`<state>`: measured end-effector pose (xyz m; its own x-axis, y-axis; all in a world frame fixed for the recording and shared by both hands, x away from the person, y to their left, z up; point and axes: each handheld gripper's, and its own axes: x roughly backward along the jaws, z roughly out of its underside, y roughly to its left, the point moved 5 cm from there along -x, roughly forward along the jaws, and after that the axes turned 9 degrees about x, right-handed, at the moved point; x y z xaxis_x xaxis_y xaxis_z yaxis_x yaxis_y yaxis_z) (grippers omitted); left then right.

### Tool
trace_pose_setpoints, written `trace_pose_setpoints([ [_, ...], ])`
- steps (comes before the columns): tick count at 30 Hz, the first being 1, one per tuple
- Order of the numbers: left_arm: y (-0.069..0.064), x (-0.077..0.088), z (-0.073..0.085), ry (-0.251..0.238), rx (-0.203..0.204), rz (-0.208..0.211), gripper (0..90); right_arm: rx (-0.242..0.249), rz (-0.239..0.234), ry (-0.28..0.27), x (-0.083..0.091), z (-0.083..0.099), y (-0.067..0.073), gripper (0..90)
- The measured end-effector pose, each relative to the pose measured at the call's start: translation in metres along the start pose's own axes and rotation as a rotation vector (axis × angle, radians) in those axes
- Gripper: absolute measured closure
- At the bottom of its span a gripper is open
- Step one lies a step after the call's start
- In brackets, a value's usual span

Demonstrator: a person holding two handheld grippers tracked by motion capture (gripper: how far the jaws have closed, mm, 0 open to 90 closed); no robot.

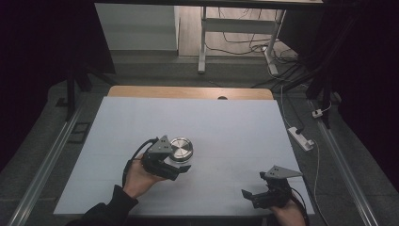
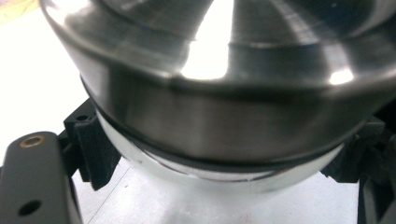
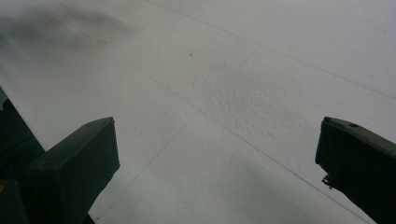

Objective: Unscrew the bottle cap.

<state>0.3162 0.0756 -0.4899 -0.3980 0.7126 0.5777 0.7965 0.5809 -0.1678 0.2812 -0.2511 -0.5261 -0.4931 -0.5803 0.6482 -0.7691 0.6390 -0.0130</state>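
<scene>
A round steel container with a brushed metal lid [image 1: 181, 149] stands on the white table top [image 1: 226, 127], left of the middle. My left gripper [image 1: 181, 165] is shut on the container, its jaws pressed against both sides. Seen up close in the left gripper view, the steel container [image 2: 219, 107] has a black seal ring and a white base, with a black pad [image 2: 91, 149] touching its left flank. My right gripper [image 1: 251, 195] rests near the front right edge, open, with bare table between its jaws [image 3: 217, 154].
A wooden strip [image 1: 188, 92] borders the table's far edge. A power strip [image 1: 301, 137] and cables lie on the floor to the right. A white desk frame [image 1: 235, 37] stands behind the table.
</scene>
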Motion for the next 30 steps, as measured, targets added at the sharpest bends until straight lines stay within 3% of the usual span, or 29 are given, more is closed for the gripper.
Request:
trace_pose_setpoints([
  [13, -0.001, -0.004, 0.003, 0.005, -0.001, 0.008, 15.3, 0.053, -0.033, -0.047, -0.002, -0.016, 0.008, 0.0],
  [20, -0.002, -0.006, 0.004, 0.006, -0.002, 0.014, 15.3, 0.038, -0.072, -0.048, -0.007, -0.027, 0.015, 0.0],
  [30, -0.005, -0.011, 0.005, 0.008, -0.009, 0.025, 15.3, 0.079, -0.108, -0.064, -0.014, -0.053, 0.029, 0.0],
])
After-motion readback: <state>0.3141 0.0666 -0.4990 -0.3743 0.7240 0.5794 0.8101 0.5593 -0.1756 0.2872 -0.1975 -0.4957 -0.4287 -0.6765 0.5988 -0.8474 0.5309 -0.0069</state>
